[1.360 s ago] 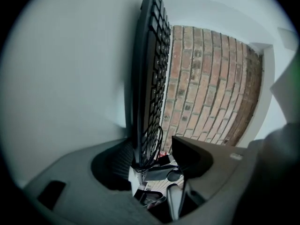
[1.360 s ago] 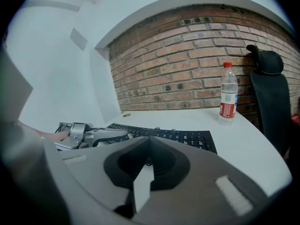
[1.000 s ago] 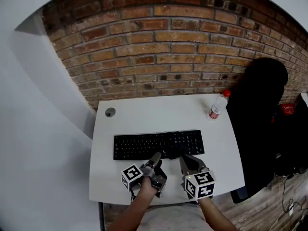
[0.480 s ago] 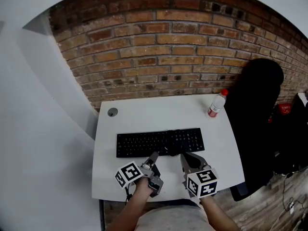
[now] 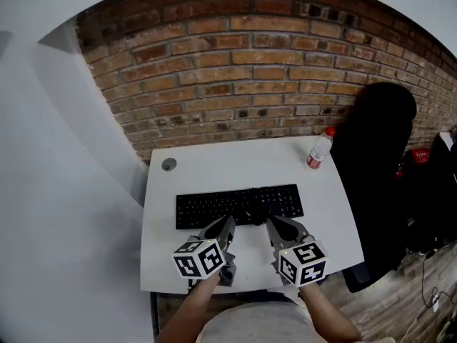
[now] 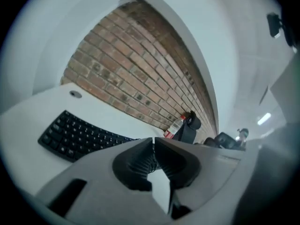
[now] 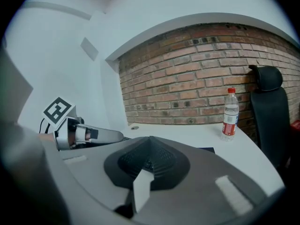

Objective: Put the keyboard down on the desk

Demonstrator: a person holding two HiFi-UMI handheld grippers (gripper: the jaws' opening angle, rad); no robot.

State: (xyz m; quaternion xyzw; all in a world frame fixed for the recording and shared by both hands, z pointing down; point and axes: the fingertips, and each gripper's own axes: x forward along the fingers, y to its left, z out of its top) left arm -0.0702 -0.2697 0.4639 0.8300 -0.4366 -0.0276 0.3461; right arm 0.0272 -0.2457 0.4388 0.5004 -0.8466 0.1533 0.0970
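while the black keyboard (image 5: pixel 239 206) lies flat on the white tabletop (image 5: pixel 235 168), its long side running parallel to the brick wall (image 5: pixel 243 70) behind, both grippers hang over the bare strip between it and the tabletop's near edge. the left gripper (image 5: pixel 227 224) points at the middle of the keyboard's near edge. its jaws are closing, and in the left gripper view the tips already meet with nothing between them. the right gripper (image 5: pixel 274 224) sits just beside it on the right, aimed at the same near edge, with its jaws pressed together and empty. neither gripper holds the keyboard. the head view does not show whether either tip touches its edge.

a clear plastic bottle (image 5: pixel 320 150) with a red cap and red label stands upright at the far right corner of the tabletop, well apart from the keyboard. a black chair (image 5: pixel 378 156) stands against the tabletop's right side. a small round grey cap (image 5: pixel 168 164) is set into the far left corner. the person's forearms (image 5: pixel 200 309) enter from the bottom of the head view, one behind each marker cube.
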